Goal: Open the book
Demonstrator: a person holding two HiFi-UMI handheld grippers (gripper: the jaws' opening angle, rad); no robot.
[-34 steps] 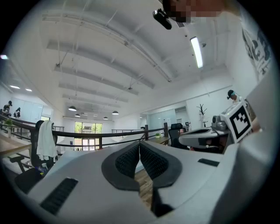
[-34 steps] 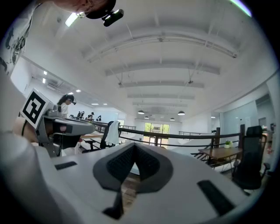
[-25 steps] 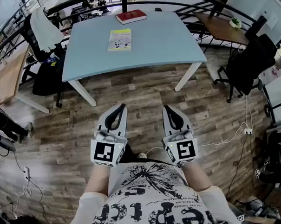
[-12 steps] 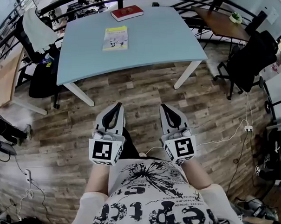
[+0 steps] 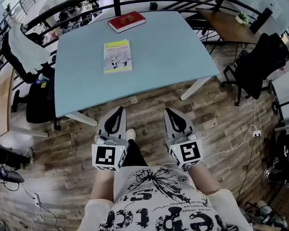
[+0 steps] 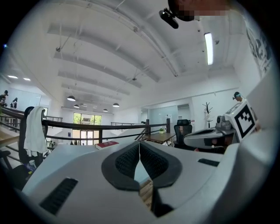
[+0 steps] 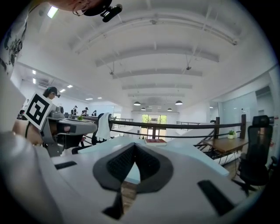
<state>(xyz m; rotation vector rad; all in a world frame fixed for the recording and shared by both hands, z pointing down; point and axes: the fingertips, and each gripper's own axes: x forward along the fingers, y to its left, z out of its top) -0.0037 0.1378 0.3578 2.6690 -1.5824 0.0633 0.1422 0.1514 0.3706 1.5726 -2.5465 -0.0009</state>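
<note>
Jaws on your left gripper (image 5: 118,112) and right gripper (image 5: 170,111) are clenched empty, just short of the near edge of the table (image 5: 180,53). Yellow book (image 5: 117,56) lies ahead of your left gripper, lengthwise away from you; red book (image 5: 126,21) sits at the far edge.

A white short-sleeved T-shirt (image 5: 160,210) is worn, printed with bold black lettering and a black splash-like graphic. Dark trousers (image 5: 135,155) and a pale shoe (image 5: 130,134) are seen below it. The left gripper (image 5: 120,110) and the right gripper (image 5: 167,110) are formed as light grey tapering shells, lined with black ribbed pads (image 6: 127,161). A cube with black-and-white square markers (image 5: 108,156) is fitted at the rear of each.
</note>
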